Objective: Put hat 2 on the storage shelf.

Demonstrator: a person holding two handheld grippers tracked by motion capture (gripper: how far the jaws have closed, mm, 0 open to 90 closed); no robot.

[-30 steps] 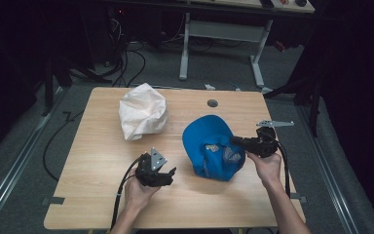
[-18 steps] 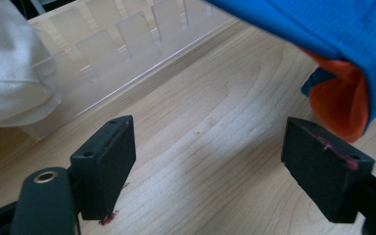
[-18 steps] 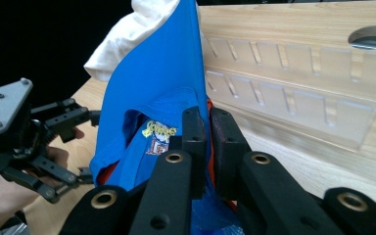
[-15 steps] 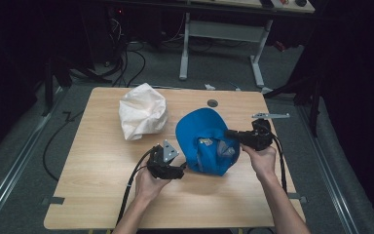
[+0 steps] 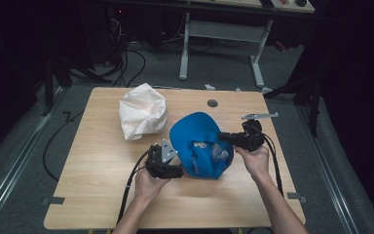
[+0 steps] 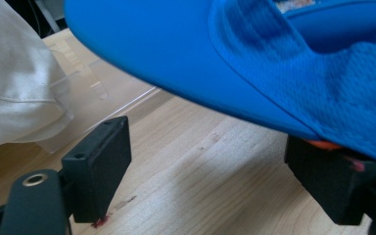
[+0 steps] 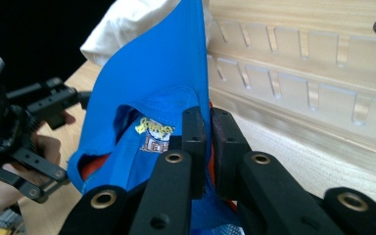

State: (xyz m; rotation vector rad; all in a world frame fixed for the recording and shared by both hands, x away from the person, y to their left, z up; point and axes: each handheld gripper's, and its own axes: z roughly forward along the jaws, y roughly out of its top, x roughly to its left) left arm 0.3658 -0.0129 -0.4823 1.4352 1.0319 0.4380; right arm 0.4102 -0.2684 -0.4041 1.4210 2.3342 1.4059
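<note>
Blue mesh baseball cap with stiff brim (image 5: 197, 144) sits mid-bench, right of centre, upside-down-ish with brim pointing far-left and crown cavity facing up; part of it is lifted off the wood.

Right tongs (image 5: 224, 137) are clenched on the cap's edge. The right gripper view shows the pads pinched tight on blue fabric (image 7: 176, 98) with the inner label visible just beside them.

Left tongs (image 5: 177, 171) are released, and their jaws have just been opening. In the left gripper view they stand wide, with the brim (image 6: 176, 63) hanging above and the mesh draping over the right pad; nothing is gripped.

Handling, as I judge it:
- light, no load issue
- mesh crown is soft and collapses, so a pinch there only gathers cloth
- brim is stiff and smooth, and holds shape but may slide between pads
- best hold: brim edge or sweatband seam, where the fabric is doubled

Crumpled white cloth bag (image 5: 142, 111) lies far-left on the wooden bench (image 5: 92, 165), apart from the cap.
</note>
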